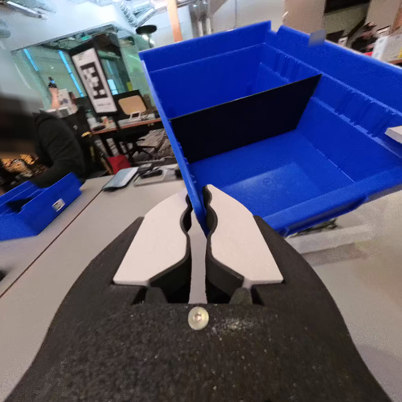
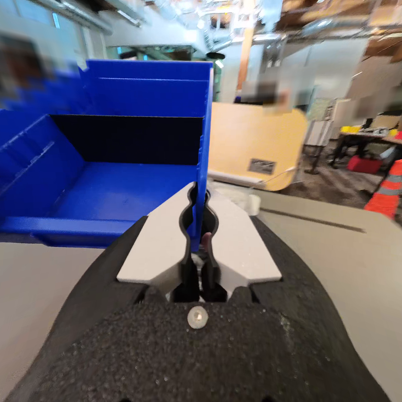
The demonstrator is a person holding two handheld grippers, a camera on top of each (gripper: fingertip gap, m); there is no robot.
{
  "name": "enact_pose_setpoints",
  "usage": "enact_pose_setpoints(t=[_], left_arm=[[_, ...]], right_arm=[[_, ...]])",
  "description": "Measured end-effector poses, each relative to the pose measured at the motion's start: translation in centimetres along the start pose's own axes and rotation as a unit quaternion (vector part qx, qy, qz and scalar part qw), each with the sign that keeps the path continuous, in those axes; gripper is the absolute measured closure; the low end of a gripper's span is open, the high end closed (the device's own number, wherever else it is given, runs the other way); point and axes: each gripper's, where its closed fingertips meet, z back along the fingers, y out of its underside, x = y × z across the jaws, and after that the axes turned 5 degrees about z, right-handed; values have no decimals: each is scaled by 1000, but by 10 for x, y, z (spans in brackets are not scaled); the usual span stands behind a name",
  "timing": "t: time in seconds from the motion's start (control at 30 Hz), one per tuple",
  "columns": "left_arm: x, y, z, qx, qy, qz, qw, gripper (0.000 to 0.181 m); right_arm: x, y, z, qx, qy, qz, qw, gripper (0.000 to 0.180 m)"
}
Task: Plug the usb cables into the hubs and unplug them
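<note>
A large blue plastic bin (image 1: 282, 185) with a black divider (image 1: 239, 121) across its middle is held tilted above the grey table (image 1: 65, 250). Both compartments look empty. My left gripper (image 1: 196, 196) is shut on the bin's left side wall. My right gripper (image 2: 201, 192) is shut on the right side wall of the same bin (image 2: 119, 195), whose divider (image 2: 134, 139) also shows. No USB cables or hubs are clearly in view. Something dark lies under the raised bin (image 1: 315, 226), too blurred to name.
A second blue bin (image 1: 39, 206) sits on the table to the left, near a seated person (image 1: 58, 148). A flat grey device (image 1: 121, 177) lies farther back. On the right are blurred white items (image 2: 252, 202), a tan board (image 2: 250, 141) and an orange cone (image 2: 389, 189). Spacing between my two grippers at the tips: around 20 cm.
</note>
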Motion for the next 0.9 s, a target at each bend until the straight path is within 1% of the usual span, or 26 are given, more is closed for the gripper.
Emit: enact_pose_setpoints(t=[0.07,0.13,0.2,0.23,0.3,0.4,0.43,0.53,0.6,0.63,0.7,0.77,0.87,0.9], left_arm=[[-52,-12,-25,3,25,-11,1000,174],[-118,-10,-48,17,63,-22,998,174],[-190,2,-68,39,99,-39,994,173],[-224,10,-77,51,112,-45,991,173],[-286,26,-94,69,133,-47,988,173],[-358,58,-110,108,156,-35,981,173],[-374,71,-115,125,167,-21,978,173],[-401,104,-128,170,187,8,967,174],[-404,120,-134,186,188,9,964,175],[-403,125,-136,180,187,8,966,175],[-401,124,-136,155,189,8,970,174],[-401,126,-135,149,189,2,971,173],[-402,128,-131,161,204,-15,966,172],[-403,129,-126,171,222,-10,960,167]], right_arm=[[-57,1,7,0,42,9,999,178],[-124,19,17,11,91,-4,996,178],[-191,54,30,32,137,-36,989,178],[-222,76,36,50,155,-37,986,177],[-277,117,49,84,167,-24,982,176],[-340,164,64,145,181,-88,969,177],[-354,174,69,163,185,-86,965,178],[-375,196,77,221,187,-48,956,178],[-375,214,79,257,180,-52,948,178],[-372,224,80,278,173,-59,943,178],[-368,232,78,295,162,-58,940,177],[-370,233,76,301,165,-57,937,177],[-371,233,76,300,173,-62,936,176],[-371,233,76,300,176,-63,935,176]])
